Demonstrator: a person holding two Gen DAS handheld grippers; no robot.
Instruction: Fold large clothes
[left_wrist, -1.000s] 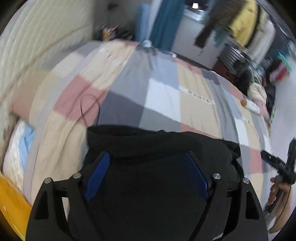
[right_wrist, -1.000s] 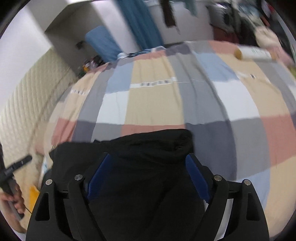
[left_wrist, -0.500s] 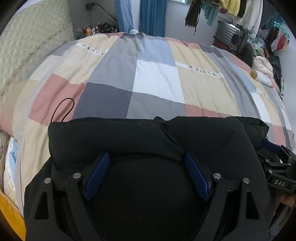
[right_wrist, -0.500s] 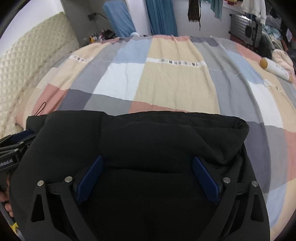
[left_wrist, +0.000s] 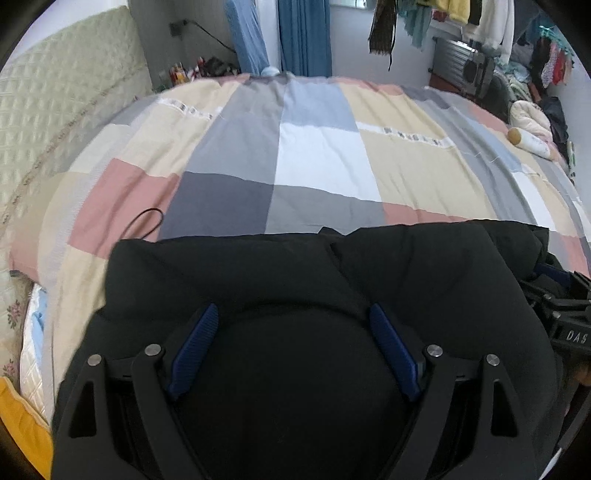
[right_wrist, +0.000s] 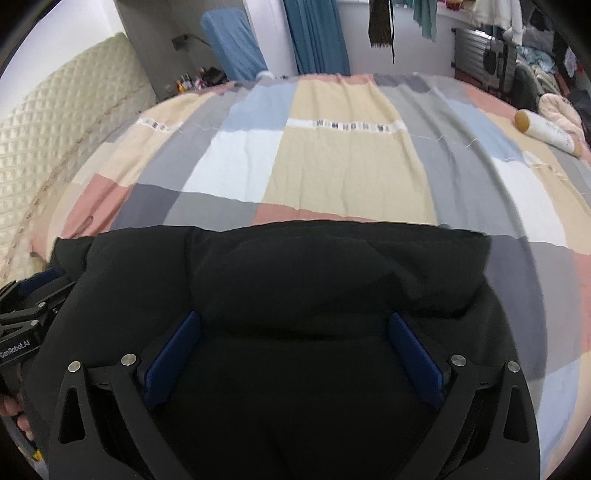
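Observation:
A bulky black garment (left_wrist: 332, 280) lies bunched on the near part of a patchwork bedspread (left_wrist: 325, 162); it also fills the lower half of the right wrist view (right_wrist: 295, 280). My left gripper (left_wrist: 293, 317) has its blue pads wide apart with black cloth bulging between and over them. My right gripper (right_wrist: 293, 325) stands the same way, pads wide apart around the cloth. Each gripper shows at the edge of the other's view, the right gripper (left_wrist: 565, 314) and the left gripper (right_wrist: 26, 306), both pressed against the garment's sides.
A white bottle (right_wrist: 546, 131) lies at the bed's far right. A thin black cable (left_wrist: 146, 221) loops on the left of the bedspread. A quilted headboard (left_wrist: 55, 110) is at left. Hanging clothes (left_wrist: 461, 18) and blue curtains (right_wrist: 317, 33) are beyond the bed.
Both grippers swung from facing apart to facing the same way across the bed and came close together. The garment now spans both of them as one wide bundle.

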